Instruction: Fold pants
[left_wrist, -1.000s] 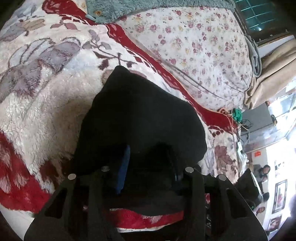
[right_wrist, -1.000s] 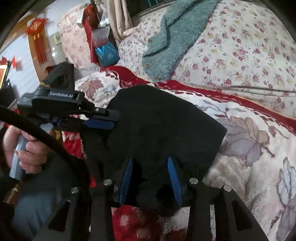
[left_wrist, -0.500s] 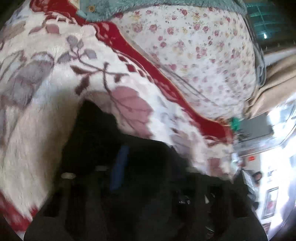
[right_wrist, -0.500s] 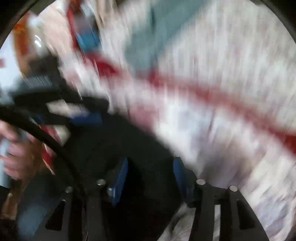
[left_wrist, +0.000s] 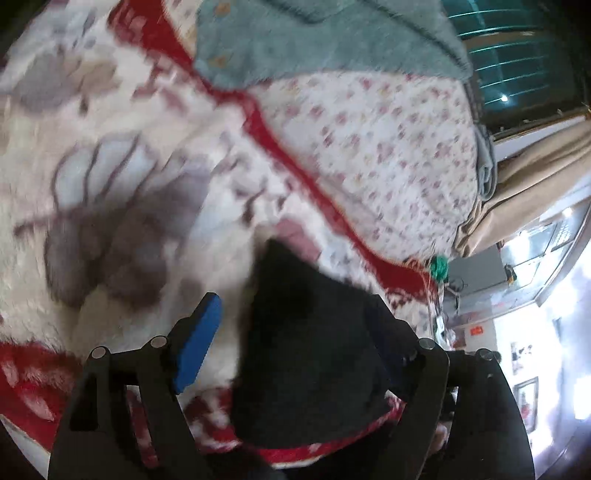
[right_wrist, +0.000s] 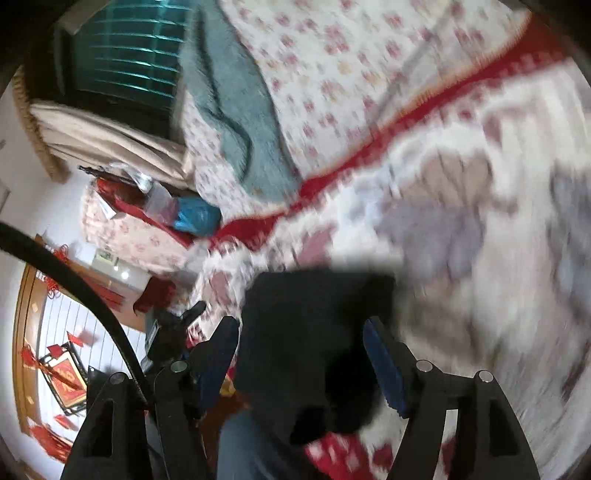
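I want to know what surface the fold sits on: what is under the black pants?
The black pants lie on a plush white and red blanket with a grey leaf print. The part of it directly beneath them is covered.

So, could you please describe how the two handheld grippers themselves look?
Both the left gripper and the right gripper have matte black angular finger frames with silver round pivot bolts and flat blue pads. A thick black cable arcs past the right one.

Dark window (left_wrist: 517, 62) with beige curtain (left_wrist: 535, 184), white walls, red decorations (right_wrist: 62, 376); blurred, possibly a wooden door frame (right_wrist: 22, 314).
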